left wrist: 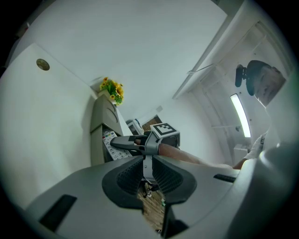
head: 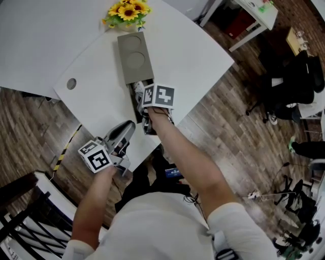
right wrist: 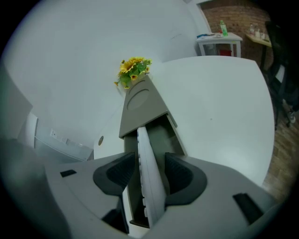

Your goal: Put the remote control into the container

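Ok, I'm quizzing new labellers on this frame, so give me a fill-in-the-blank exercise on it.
Between the jaws of the right gripper is the ___. The container rests on a ___ table. At the container's closed end stand yellow ___.
Missing words: remote control; white; sunflowers.

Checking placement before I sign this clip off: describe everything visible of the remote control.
The remote control is white, slim and plastic-looking, with rows of small buttons. It is turned onto its long edge, far end inside the open tray of the grey container. It sits between the parted pads of the right tool, a clear gap showing on its button side.
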`<state>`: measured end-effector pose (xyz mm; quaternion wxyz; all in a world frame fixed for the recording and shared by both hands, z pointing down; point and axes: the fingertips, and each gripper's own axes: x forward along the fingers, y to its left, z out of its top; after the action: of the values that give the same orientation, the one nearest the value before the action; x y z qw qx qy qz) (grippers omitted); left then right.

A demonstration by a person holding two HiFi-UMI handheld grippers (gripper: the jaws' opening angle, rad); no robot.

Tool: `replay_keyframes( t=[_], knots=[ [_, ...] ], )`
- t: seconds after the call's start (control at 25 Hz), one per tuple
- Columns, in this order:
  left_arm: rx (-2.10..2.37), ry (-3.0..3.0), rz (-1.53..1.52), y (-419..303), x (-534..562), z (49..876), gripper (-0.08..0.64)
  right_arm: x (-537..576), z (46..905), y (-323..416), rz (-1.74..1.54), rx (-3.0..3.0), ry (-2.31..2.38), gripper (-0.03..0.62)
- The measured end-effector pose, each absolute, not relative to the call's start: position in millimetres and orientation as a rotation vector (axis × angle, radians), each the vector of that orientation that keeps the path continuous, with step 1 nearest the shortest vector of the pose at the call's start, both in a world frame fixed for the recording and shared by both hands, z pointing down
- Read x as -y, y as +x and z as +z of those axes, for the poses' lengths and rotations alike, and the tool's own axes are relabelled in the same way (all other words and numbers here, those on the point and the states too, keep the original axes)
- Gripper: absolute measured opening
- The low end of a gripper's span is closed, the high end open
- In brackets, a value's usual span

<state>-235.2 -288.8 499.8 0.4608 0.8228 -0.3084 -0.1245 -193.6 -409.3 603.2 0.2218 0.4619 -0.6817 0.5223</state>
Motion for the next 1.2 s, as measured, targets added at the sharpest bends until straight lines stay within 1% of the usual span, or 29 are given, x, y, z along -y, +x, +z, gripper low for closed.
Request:
replay_keyframes(
  t=[0.2, 0.36, 0.6, 0.68, 0.84, 0.92, 1.08, 1.2],
  knots=[
    [0.757, 2.018, -0.323, -235.9, 291.8, 500.2, 0.048, 404.5, 605.0, -194.6, 1.340, 1.874, 1.228, 0.189],
    [0.750, 2.010, -0.336, -237.2, 293.2, 499.7, 0.048, 408.0, 605.0, -202.1, 1.526, 1.856, 1.272, 0.192],
    [0.741, 2.002, -0.343, -239.1, 290.6, 500.3, 0.048, 402.7, 609.6, -196.2, 1.275, 1.839, 1.224, 0.193],
    [0.741, 1.997, -0.348, -240.5, 291.6, 500.6, 0.048, 400.7, 612.3, -197.0, 1.276, 1.826, 1.195, 0.209],
    [0.739, 1.993, -0.356, -242.6, 293.0, 500.8, 0.048, 401.6, 612.4, -195.8, 1.327, 1.816, 1.200, 0.207],
    [0.735, 1.993, -0.358, -242.4, 293.1, 500.3, 0.048, 400.9, 611.9, -193.2, 1.233, 1.807, 1.195, 0.207],
    [0.732, 1.989, -0.362, -243.5, 292.4, 500.1, 0.048, 395.3, 615.5, -183.1, 0.934, 1.745, 1.163, 0.207],
    [0.735, 1.985, -0.362, -244.6, 291.9, 500.2, 0.048, 391.3, 619.6, -184.5, 0.874, 1.717, 1.124, 0.207]
  ],
)
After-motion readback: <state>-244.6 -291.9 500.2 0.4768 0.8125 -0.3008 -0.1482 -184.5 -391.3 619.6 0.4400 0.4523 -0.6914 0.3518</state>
